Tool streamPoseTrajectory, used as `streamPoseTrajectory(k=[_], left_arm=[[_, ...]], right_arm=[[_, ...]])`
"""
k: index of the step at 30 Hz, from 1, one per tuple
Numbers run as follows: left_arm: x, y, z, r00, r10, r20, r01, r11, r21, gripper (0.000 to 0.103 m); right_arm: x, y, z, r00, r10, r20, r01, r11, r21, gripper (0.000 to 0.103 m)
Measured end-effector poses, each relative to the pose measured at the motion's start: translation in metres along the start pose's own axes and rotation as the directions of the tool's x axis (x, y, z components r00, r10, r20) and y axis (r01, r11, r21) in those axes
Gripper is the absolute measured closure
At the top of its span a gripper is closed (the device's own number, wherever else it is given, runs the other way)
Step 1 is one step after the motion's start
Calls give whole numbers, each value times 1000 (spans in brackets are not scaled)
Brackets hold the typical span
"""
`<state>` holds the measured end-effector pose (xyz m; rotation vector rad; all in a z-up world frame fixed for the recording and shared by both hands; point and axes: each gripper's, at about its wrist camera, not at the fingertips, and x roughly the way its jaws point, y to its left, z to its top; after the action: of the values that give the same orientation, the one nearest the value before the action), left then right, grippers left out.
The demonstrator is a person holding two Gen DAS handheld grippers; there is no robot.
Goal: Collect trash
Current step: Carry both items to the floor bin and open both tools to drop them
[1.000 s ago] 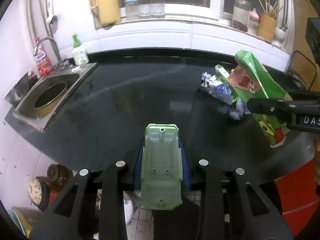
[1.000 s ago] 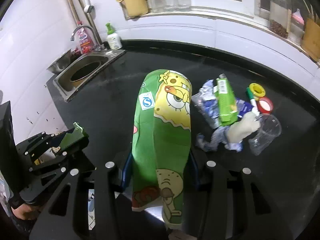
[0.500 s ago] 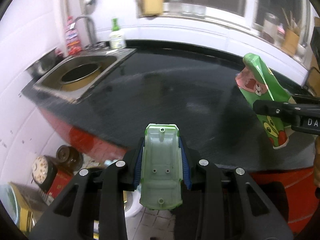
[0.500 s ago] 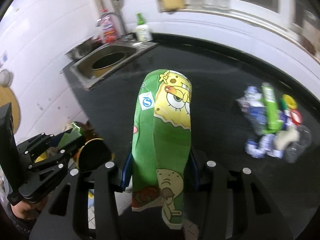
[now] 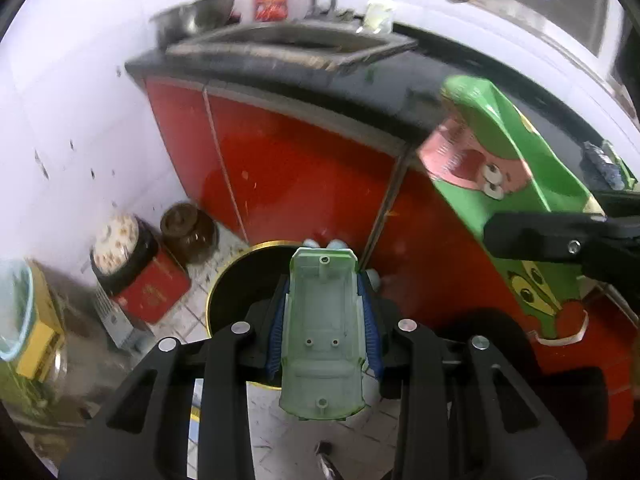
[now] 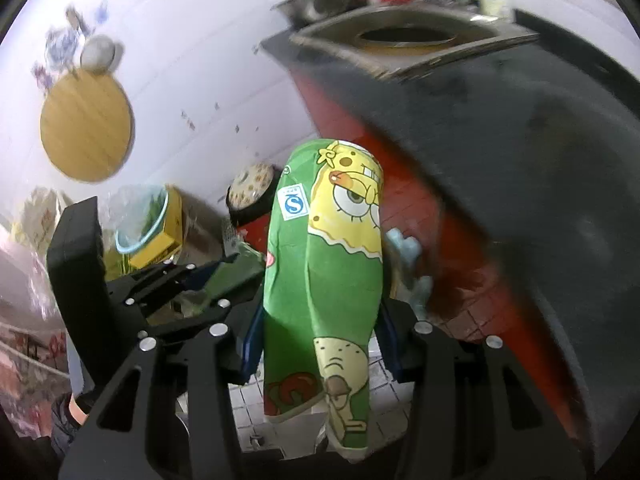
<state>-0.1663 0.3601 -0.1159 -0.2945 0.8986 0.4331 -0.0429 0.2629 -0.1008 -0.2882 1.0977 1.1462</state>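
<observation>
Two pieces of trash hang over the floor beside the red cabinet (image 5: 304, 176) — the cartoon-printed green bag (image 6: 332, 264), pinched in the right gripper (image 6: 320, 344), and a pale green plastic tray (image 5: 323, 332), clamped in the left gripper (image 5: 324, 336) just above a gold-rimmed black bin (image 5: 236, 292) — its inside too dark to read
</observation>
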Motion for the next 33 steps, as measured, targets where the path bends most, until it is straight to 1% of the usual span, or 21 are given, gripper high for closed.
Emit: streamPoseTrajectory(k=[2, 5, 7, 10, 11, 12, 13, 14, 15, 16, 20, 26, 30, 33], left_arm=[[14, 10, -6, 1000, -19, -8, 19, 1000, -21, 71], [36, 23, -16, 999, 1, -38, -2, 1000, -25, 71], [48, 31, -19, 999, -16, -48, 13, 999, -50, 71], [63, 42, -23, 998, -31, -61, 26, 996, -80, 71], [67, 44, -23, 998, -32, -61, 27, 996, -84, 69], [70, 47, -24, 998, -37, -59, 32, 995, -90, 66], [74, 49, -23, 997, -44, -59, 38, 995, -95, 49], [76, 51, -23, 998, -38, -53, 33, 995, -94, 31], [77, 53, -23, 999, -19, -34, 15, 995, -94, 25], [76, 54, -23, 1000, -2, -16, 0, 996, -94, 20], [78, 59, -23, 1000, 4, -24, -6, 994, -112, 19], [75, 64, -23, 1000, 3, -22, -5, 992, -129, 19], [67, 57, -18, 1000, 1, -8, -2, 993, -122, 19], [52, 42, -10, 1000, 3, 9, -2, 996, -91, 19]], right_arm=[[22, 5, 5, 1000, 9, -28, -9, 1000, -5, 56], [56, 4, 10, 996, 16, -86, -16, 1000, 4, 55], [74, 3, 14, 994, 10, -112, -10, 1000, 6, 55], [93, 3, 21, 992, -11, -129, 10, 1000, -8, 54], [98, 5, 21, 991, -11, -133, 10, 1000, -6, 53], [101, 6, 23, 990, -8, -137, 7, 1000, -4, 52], [104, 5, 25, 990, -1, -143, 1, 1000, -1, 42], [107, 4, 27, 989, -3, -145, 4, 1000, 4, 34], [106, 2, 27, 990, -9, -137, 11, 1000, 9, 21], [106, 2, 29, 991, -15, -130, 16, 1000, 11, 18], [108, -2, 33, 992, -24, -124, 26, 1000, 15, 18], [100, -6, 29, 993, -27, -111, 30, 999, 26, 18], [86, -7, 24, 996, -27, -91, 30, 999, 29, 18], [58, -9, 20, 998, -31, -50, 32, 999, 30, 18]])
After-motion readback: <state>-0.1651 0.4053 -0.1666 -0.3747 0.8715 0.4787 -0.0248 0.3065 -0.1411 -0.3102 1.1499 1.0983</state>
